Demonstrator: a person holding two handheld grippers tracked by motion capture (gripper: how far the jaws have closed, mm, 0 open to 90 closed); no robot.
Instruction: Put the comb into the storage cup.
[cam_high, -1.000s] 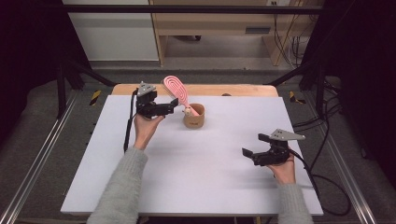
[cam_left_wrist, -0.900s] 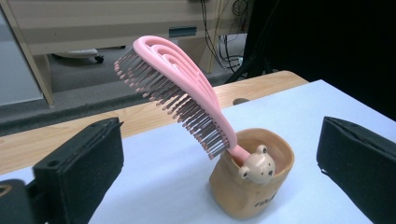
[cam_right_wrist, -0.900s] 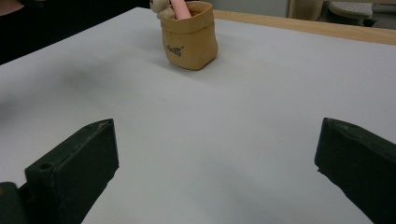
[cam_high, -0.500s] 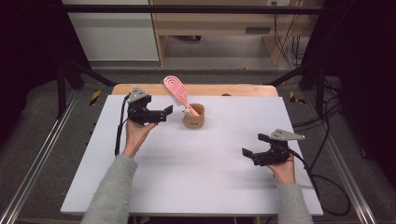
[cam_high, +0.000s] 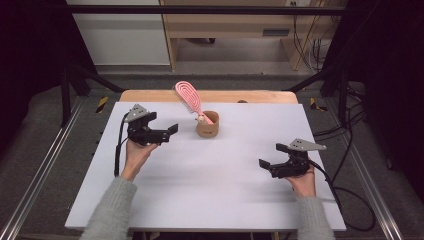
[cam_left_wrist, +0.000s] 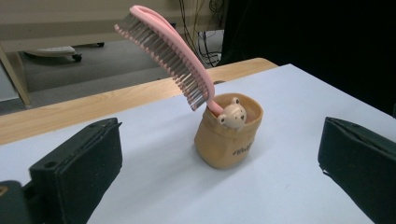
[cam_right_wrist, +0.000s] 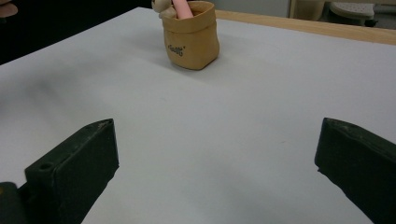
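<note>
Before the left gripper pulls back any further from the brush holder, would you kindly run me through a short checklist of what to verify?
1. Left gripper open and empty: ok, jaws stand wide apart in the left gripper view.
2. Pink hairbrush seated in the tan holder: ok, handle inside, head leaning out over the rim.
3. Holder upright on the white table: ok.
4. Left gripper apart from the holder and brush: ok, a gap of bare table shows between them.
5. Right gripper open, empty and well away from the holder: ok.
6. Brush steady enough not to tip the holder: cannot tell.
</note>
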